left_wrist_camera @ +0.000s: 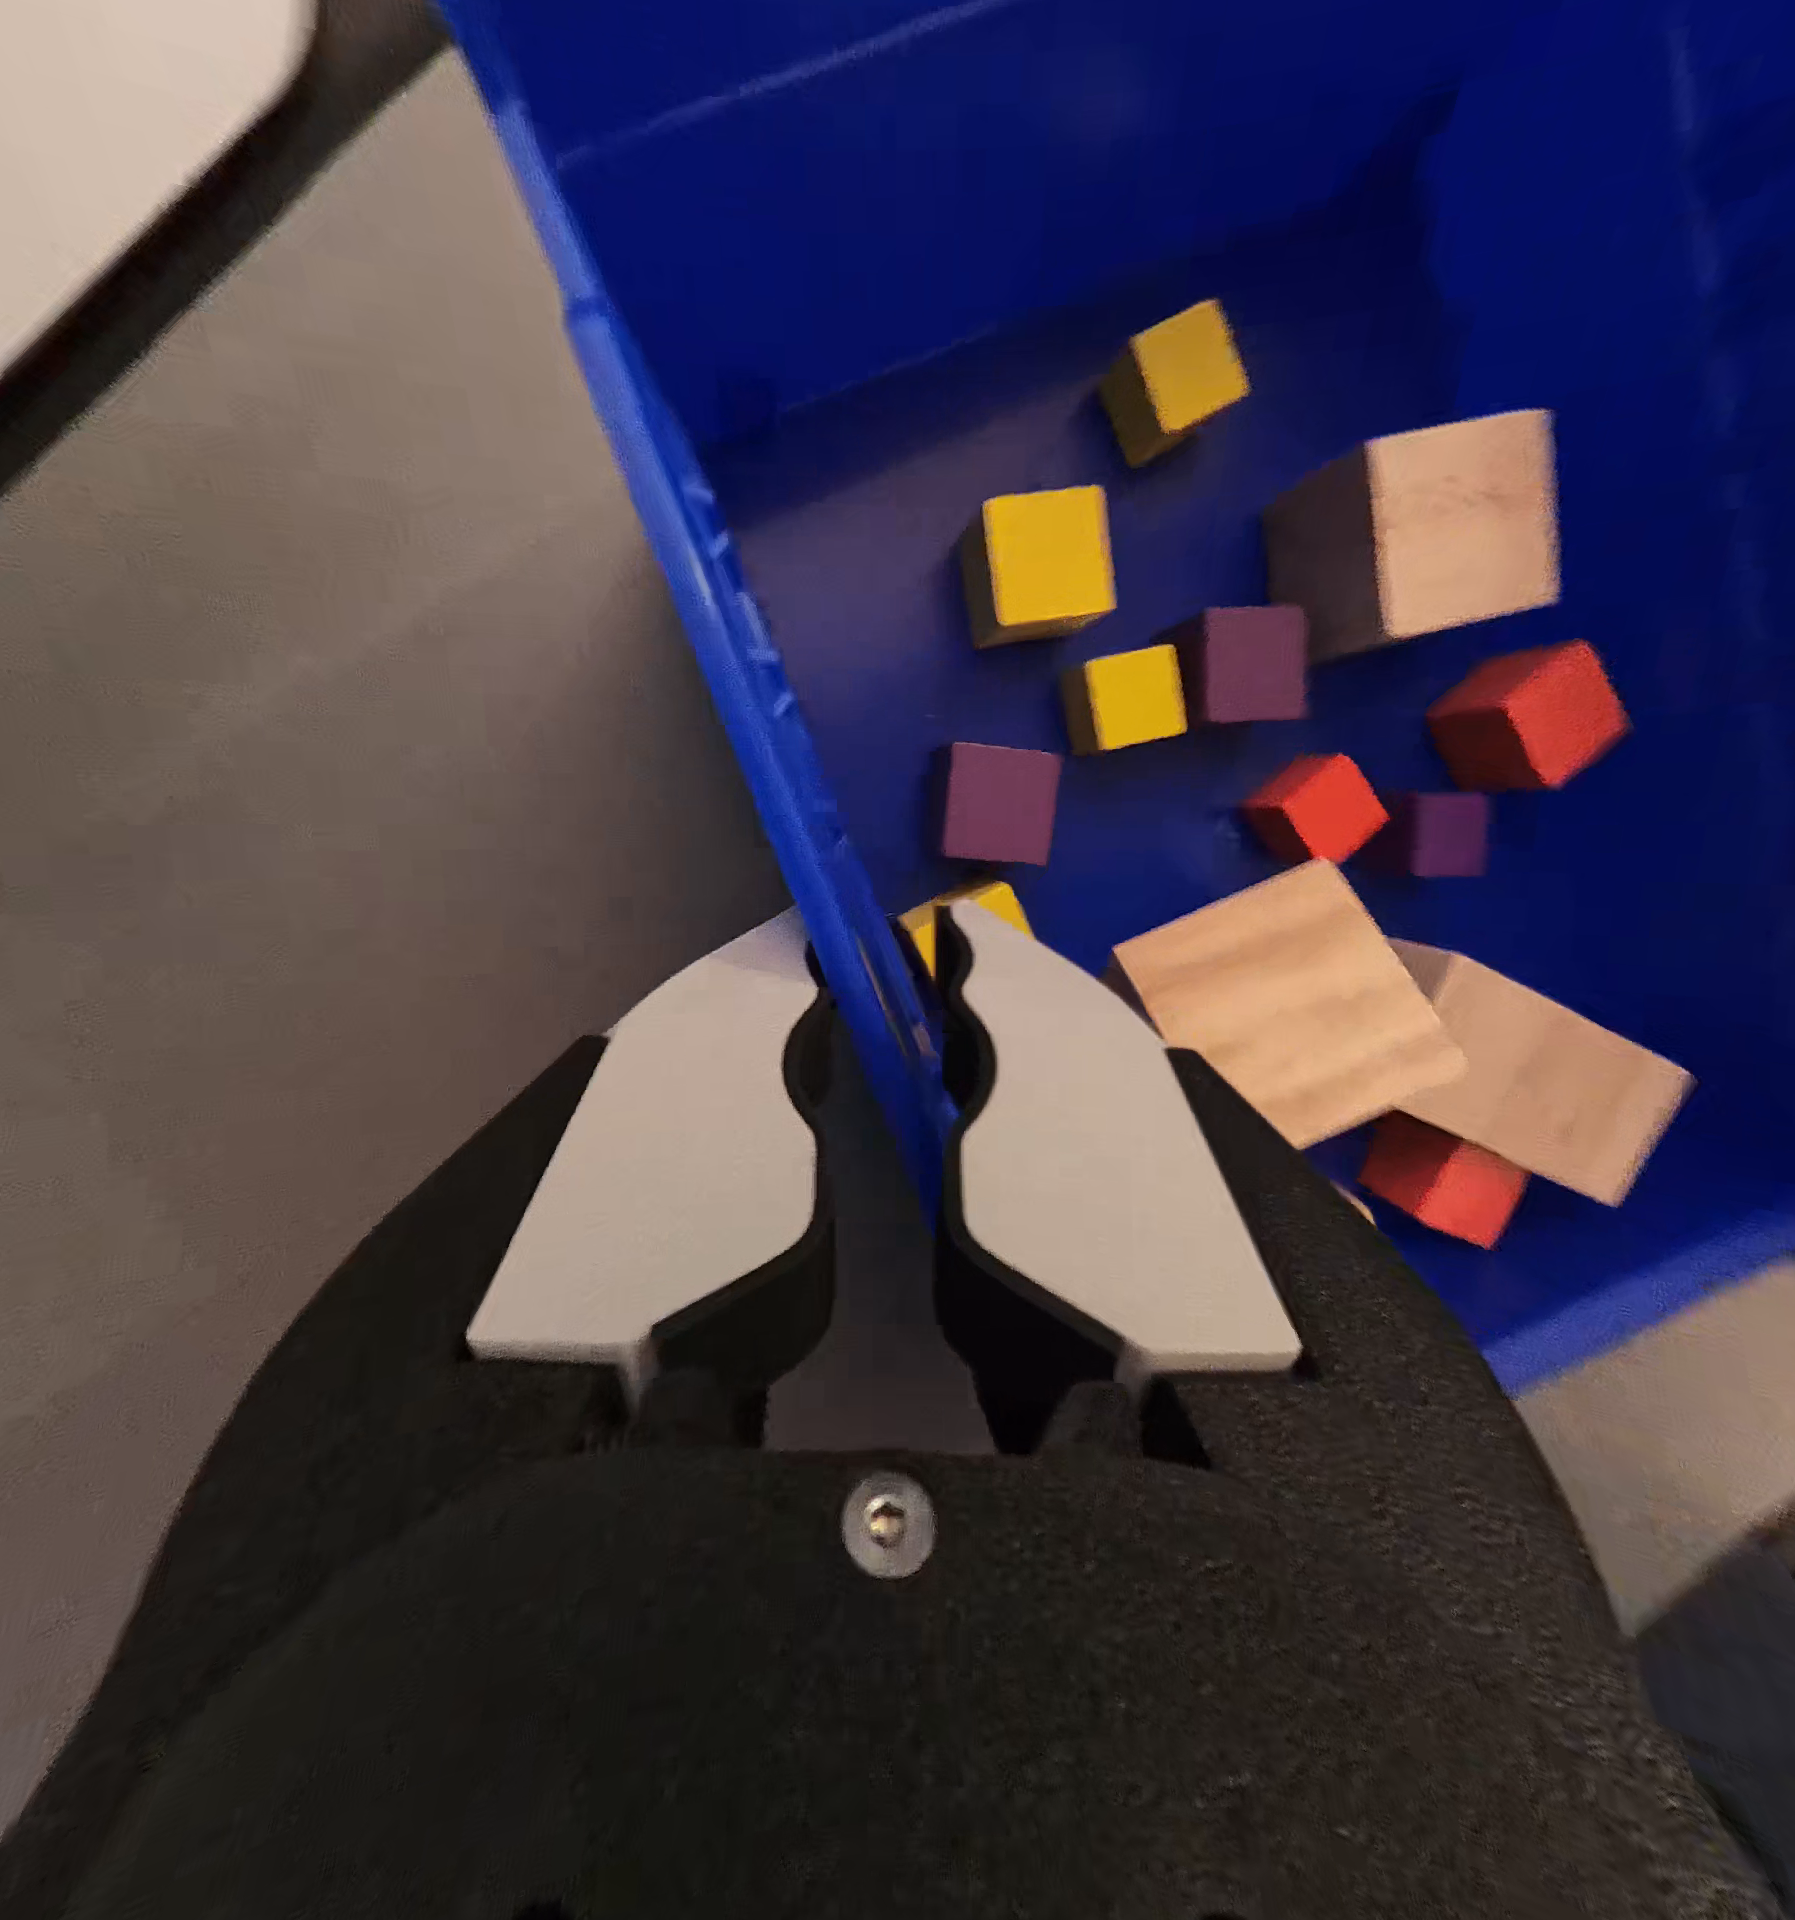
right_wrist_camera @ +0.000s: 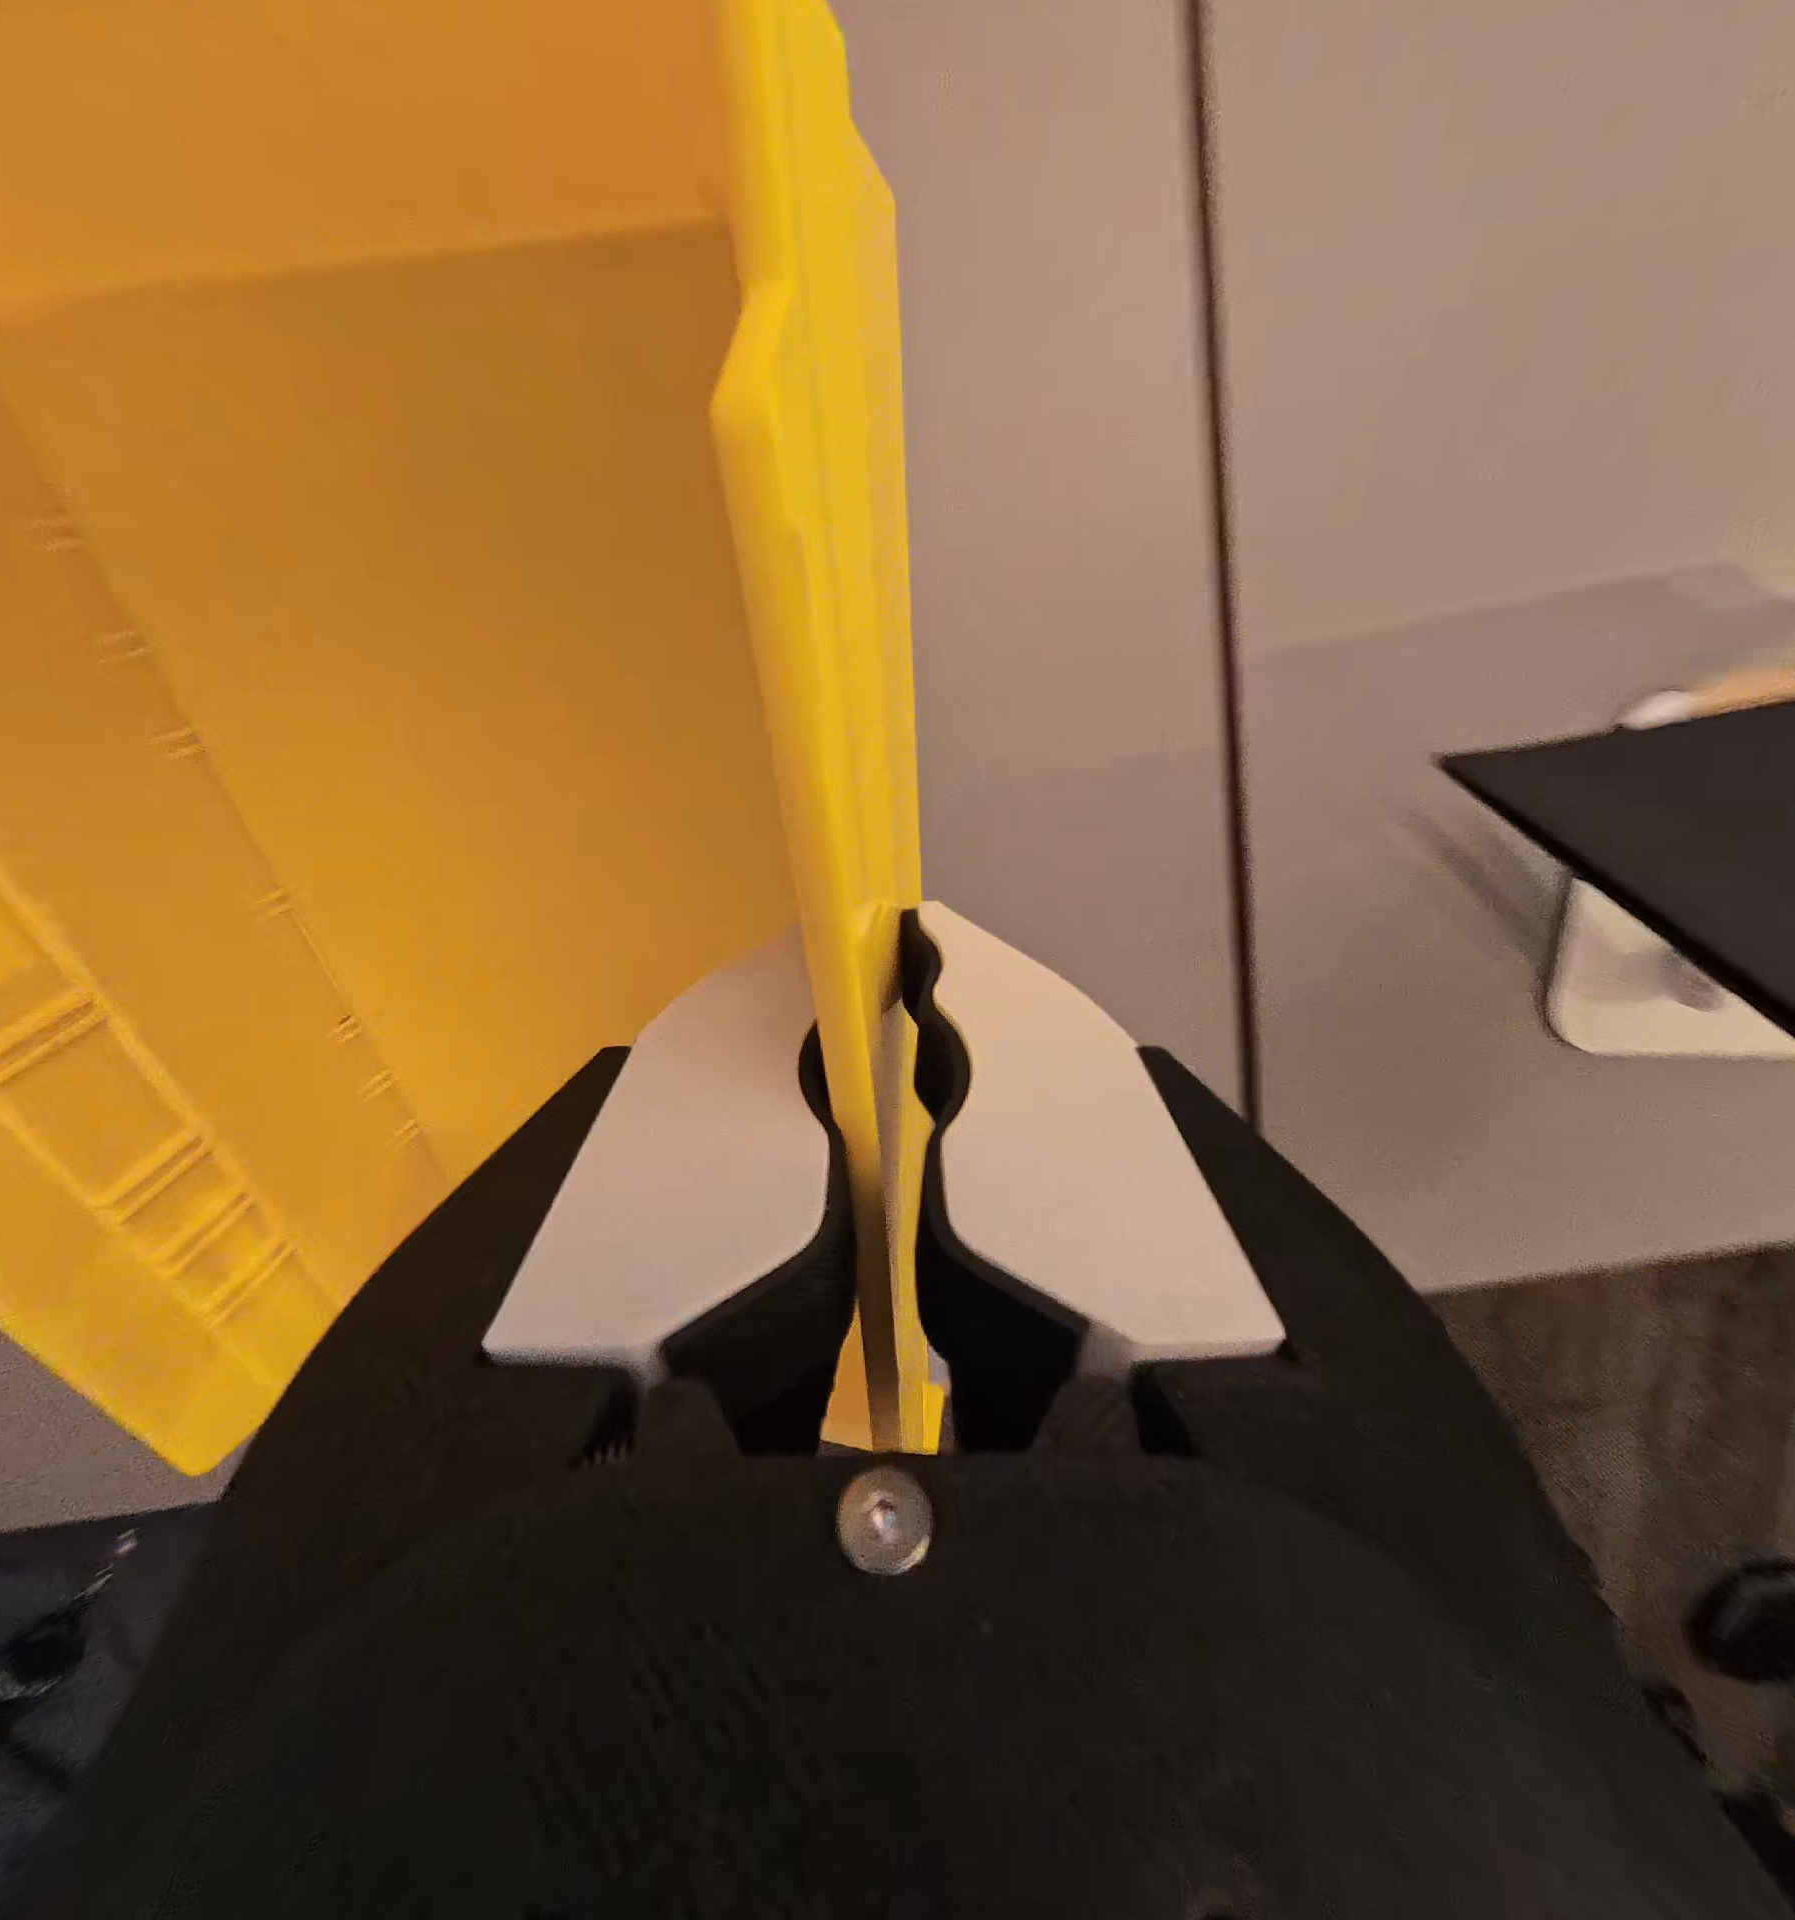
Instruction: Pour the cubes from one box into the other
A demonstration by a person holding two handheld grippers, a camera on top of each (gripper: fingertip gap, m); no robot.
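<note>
My left gripper [left_wrist_camera: 877, 935] is shut on the side wall of a blue box [left_wrist_camera: 727, 582], one finger outside, one inside. Inside the blue box lie several small cubes: yellow [left_wrist_camera: 1044, 561], purple [left_wrist_camera: 997, 800], red [left_wrist_camera: 1527, 712], and larger plain wooden blocks [left_wrist_camera: 1433, 520]. My right gripper [right_wrist_camera: 893, 925] is shut on the side wall of a yellow box [right_wrist_camera: 373, 644], which is lifted and tilted; its visible inside shows no cubes. A sliver of blue shows at the left edge of the right wrist view.
A grey table surface [left_wrist_camera: 301, 727] lies left of the blue box, with a white surface with a dark edge [left_wrist_camera: 72, 177] beyond it. In the right wrist view, a black tabletop [right_wrist_camera: 1703, 831] stands at right before a beige wall [right_wrist_camera: 1495, 364], carpet below.
</note>
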